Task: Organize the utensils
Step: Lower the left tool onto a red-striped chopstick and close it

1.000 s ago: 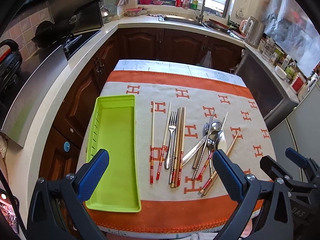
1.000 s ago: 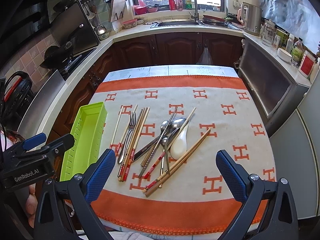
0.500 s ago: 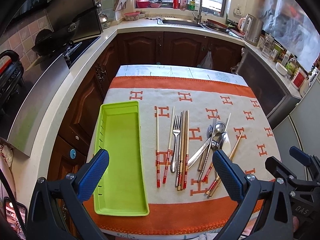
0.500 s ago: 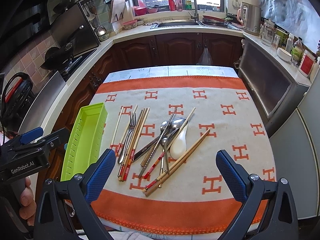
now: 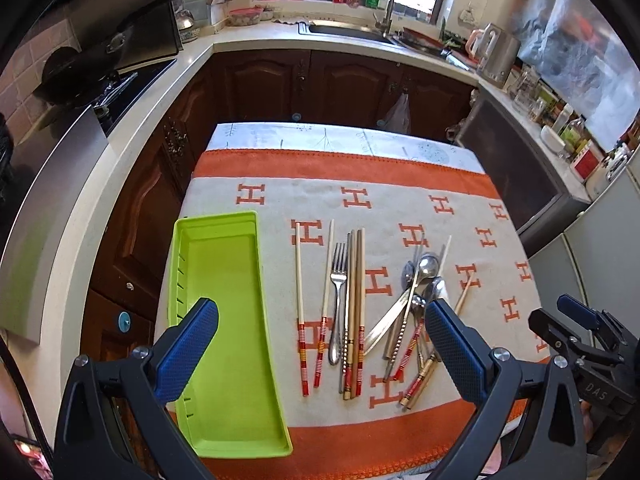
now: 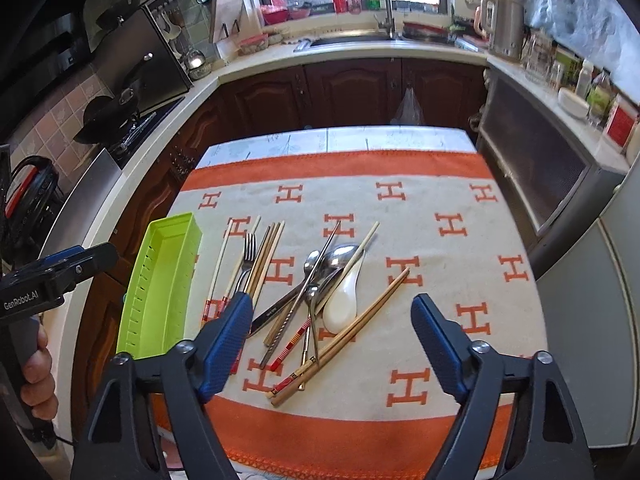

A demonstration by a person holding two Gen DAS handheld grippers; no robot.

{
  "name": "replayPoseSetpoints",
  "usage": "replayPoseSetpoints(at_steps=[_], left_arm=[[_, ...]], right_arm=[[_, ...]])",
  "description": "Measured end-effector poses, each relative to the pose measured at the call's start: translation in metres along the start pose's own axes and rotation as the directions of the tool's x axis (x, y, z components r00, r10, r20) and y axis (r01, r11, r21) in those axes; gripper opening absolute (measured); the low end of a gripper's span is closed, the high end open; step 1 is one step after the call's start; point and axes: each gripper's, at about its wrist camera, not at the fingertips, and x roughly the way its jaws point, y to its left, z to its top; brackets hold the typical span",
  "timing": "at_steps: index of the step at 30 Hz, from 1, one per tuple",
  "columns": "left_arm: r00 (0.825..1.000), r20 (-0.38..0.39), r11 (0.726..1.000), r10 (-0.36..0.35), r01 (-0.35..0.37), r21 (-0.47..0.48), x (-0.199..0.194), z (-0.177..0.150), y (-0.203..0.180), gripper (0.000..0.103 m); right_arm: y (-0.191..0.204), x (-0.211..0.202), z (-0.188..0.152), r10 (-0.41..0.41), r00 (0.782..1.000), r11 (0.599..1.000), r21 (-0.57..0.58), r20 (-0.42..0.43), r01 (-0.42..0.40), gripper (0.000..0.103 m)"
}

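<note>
Hovering above utensils [image 6: 316, 300] beside tray [image 5: 224, 300]: left gripper [image 5: 320, 354] fingers apart; right gripper [image 6: 332, 346] fingers closing, nothing between.

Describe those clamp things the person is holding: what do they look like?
Each gripper is a black plastic frame with silver bolts and two fingers tipped with blue textured pads. The left gripper reads "GenRobot.AI" in white on its side; the right gripper shows "DAS". No sleeves are visible.

Lime tray [image 5: 224, 280] empty (slotted wall); utensils [image 5: 384, 312] loose on cloth just beside it.
</note>
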Motion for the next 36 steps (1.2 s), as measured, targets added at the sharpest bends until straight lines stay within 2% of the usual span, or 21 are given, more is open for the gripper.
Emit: replayPoseSetpoints(at_steps=[1, 2, 3, 6, 7, 8, 10, 12, 16, 20, 29, 30, 33, 36], left_arm=[[1.0, -0.016, 1.0, 0.006, -0.006, 0.0, 0.007, 0.003, 0.0, 0.097], [0.999, -0.037, 1.0, 0.004, -0.004, -0.001, 0.016, 0.007, 0.0, 0.096], [0.998, -0.064, 1.0, -0.002, 0.002, -0.002, 0.027, 0.01, 0.0, 0.093], [0.99, -0.142, 1.0, 0.022, -0.022, 0.0, 0.063, 0.018, 0.001, 0.081], [0.986, -0.163, 1.0, 0.026, -0.026, -0.001, 0.072, 0.018, 0.001, 0.073], [0.981, -0.195, 1.0, 0.023, -0.024, -0.002, 0.084, 0.019, 0.002, 0.069], [0.966, -0.258, 1.0, 0.028, -0.029, 0.0, 0.109, 0.02, 0.003, 0.055], [0.95, -0.309, 0.999, 0.046, -0.045, 0.013, 0.133, 0.019, 0.003, 0.046], [0.928, -0.369, 0.998, 0.057, -0.05, 0.029, 0.163, 0.016, 0.004, 0.031], [0.906, -0.415, 0.996, 0.084, -0.072, 0.044, 0.188, 0.013, 0.003, 0.019], [0.871, -0.473, 0.991, 0.134, -0.11, 0.078, 0.226, 0.0, 0.002, 0.017], [0.877, -0.459, 0.99, 0.138, -0.113, 0.083, 0.226, -0.001, 0.001, 0.018], [0.876, -0.449, 0.984, 0.174, -0.144, 0.101, 0.229, -0.003, 0.002, 0.032], [0.88, -0.442, 0.985, 0.172, -0.142, 0.101, 0.229, -0.003, 0.001, 0.033]], right_arm=[[-0.004, 0.01, 0.001, 0.013, 0.998, 1.0, 0.025, -0.064, -0.012, 0.08], [-0.008, 0.025, 0.0, 0.029, 0.986, 0.998, 0.062, -0.162, -0.019, 0.079], [-0.01, 0.03, 0.001, 0.009, 0.983, 0.998, 0.06, -0.185, 0.002, 0.078], [-0.019, 0.047, 0.005, -0.05, 0.981, 0.997, 0.047, -0.188, 0.059, 0.074], [-0.022, 0.056, 0.006, -0.037, 0.978, 0.997, 0.065, -0.203, 0.051, 0.071], [-0.025, 0.062, 0.009, -0.037, 0.985, 0.997, 0.064, -0.171, 0.049, 0.068], [-0.031, 0.084, 0.007, -0.029, 0.978, 0.995, 0.088, -0.205, 0.048, 0.063], [-0.035, 0.098, 0.006, -0.011, 0.974, 0.994, 0.102, -0.227, 0.035, 0.061], [-0.043, 0.123, 0.004, 0.015, 0.959, 0.992, 0.124, -0.281, 0.021, 0.057], [-0.047, 0.141, 0.004, 0.045, 0.954, 0.988, 0.156, -0.296, 0.001, 0.057], [-0.056, 0.152, 0.0, 0.048, 0.945, 0.982, 0.187, -0.322, 0.014, 0.056], [-0.058, 0.153, -0.001, 0.047, 0.944, 0.981, 0.193, -0.327, 0.018, 0.056], [-0.064, 0.156, -0.005, 0.045, 0.939, 0.977, 0.212, -0.341, 0.03, 0.055], [-0.073, 0.16, -0.008, 0.039, 0.931, 0.972, 0.229, -0.362, 0.048, 0.049]])
